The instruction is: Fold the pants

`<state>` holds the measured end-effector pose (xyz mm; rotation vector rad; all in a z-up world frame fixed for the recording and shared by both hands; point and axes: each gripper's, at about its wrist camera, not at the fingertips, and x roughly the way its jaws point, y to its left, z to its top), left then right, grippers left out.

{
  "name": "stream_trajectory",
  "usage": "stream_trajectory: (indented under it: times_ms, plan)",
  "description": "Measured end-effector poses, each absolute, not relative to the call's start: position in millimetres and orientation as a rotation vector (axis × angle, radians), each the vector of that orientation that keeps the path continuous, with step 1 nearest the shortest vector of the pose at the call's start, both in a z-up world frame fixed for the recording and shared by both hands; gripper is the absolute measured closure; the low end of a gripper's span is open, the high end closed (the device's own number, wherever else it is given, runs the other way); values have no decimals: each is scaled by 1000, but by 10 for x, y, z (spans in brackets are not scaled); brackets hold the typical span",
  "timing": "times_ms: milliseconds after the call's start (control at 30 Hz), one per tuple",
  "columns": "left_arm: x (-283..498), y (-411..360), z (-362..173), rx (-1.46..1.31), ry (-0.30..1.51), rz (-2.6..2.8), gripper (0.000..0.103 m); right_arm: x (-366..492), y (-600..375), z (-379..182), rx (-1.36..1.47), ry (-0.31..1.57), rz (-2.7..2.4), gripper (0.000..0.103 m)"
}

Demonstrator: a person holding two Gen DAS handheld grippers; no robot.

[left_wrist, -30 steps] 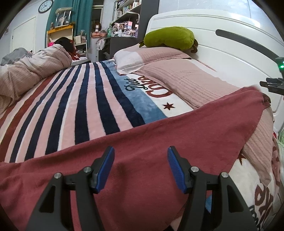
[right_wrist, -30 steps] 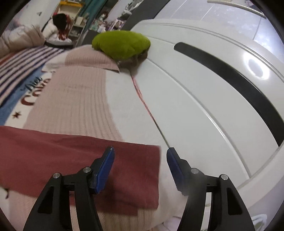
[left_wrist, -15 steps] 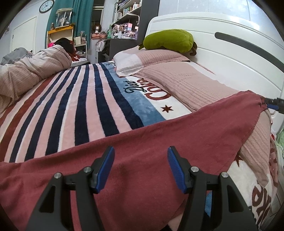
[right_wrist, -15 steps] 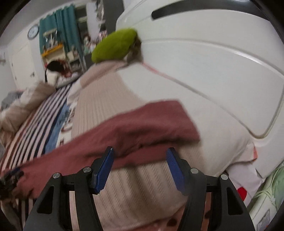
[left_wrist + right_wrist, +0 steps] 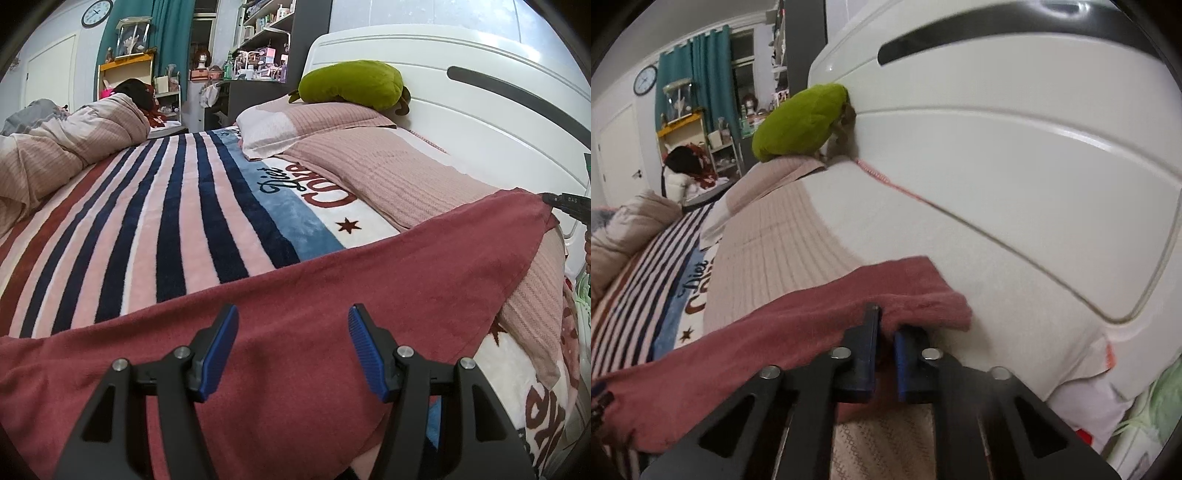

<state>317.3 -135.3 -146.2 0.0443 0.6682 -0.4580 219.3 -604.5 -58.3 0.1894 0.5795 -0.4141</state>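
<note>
**Operator:** Two grippers, one garment. Report each, nearest item first.

**Technician:** Left gripper (image 5: 291, 347): jaws spread wide, holding nothing, poised low over the maroon pants (image 5: 332, 317) at the near edge of the bed. Its blue pads (image 5: 218, 350) stand apart with cloth visible between them. Right gripper (image 5: 884, 350): jaws drawn narrow, pinching one end of the pants at the pillow end of the bed, near the white headboard (image 5: 1015, 166). The pinched edge rides slightly above the ribbed pink pillow (image 5: 783, 240).

**Operator:** Position of the garment?

**Technician:** It lies stretched along the near edge, across the striped blanket (image 5: 147, 206) and up over the ribbed pillow. Well beyond it, a green plush toy (image 5: 351, 85) sits against the headboard.

**Operator:** Handling properties?

**Technician:** Judged soft, light and limp, with a slightly napped surface that should not slip from ribbed pads. It will sag wherever unsupported, so hold it at edges or corners, not mid-panel. A single-layer pinch may let lower layers fall away; capture the full thickness.

**Operator:** Recommended hold for the left side?

**Technician:** Probably the near hem, directly below the open pads, matching the right grip so both ends lift level.
</note>
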Motion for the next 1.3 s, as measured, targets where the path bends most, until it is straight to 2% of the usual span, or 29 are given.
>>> stream_trajectory:
  times_ms: [333,367,400,467,500,700,933,1033,1100,1200,1300]
  plan:
    - [3158,-1350,-1434,41,660,-464,45,2010,-6026,-563,233,633,-435,100]
    - [3157,-1343,-1427,38,659,-463,45,1974,-6019,-577,238,630,-444,94]
    - [3158,-1336,-1420,36,657,-461,45,1938,-6014,-578,244,627,-452,78]
    - [3163,-1303,-1400,26,652,-457,45,1808,-5991,-560,291,599,-439,55]
    - [3170,-1291,-1390,21,650,-455,45,1753,-5968,-559,315,590,-424,55]
    - [3176,-1211,-1332,-8,634,-444,45,1718,-5885,-768,510,607,-269,55]
    - [3188,-1023,-1243,-37,603,-394,45,2003,-5883,-851,483,536,-285,57]
    - [3218,-877,-1196,-56,594,-352,41,2124,-5881,-824,444,515,-327,66]
    - [3233,-783,-1170,-74,589,-333,40,2203,-5848,-795,404,525,-357,91]
    - [3274,-671,-1150,-82,604,-315,33,2285,-5787,-730,376,539,-361,98]
    - [3296,-550,-1127,-58,616,-292,31,2309,-5600,-578,289,524,-360,99]
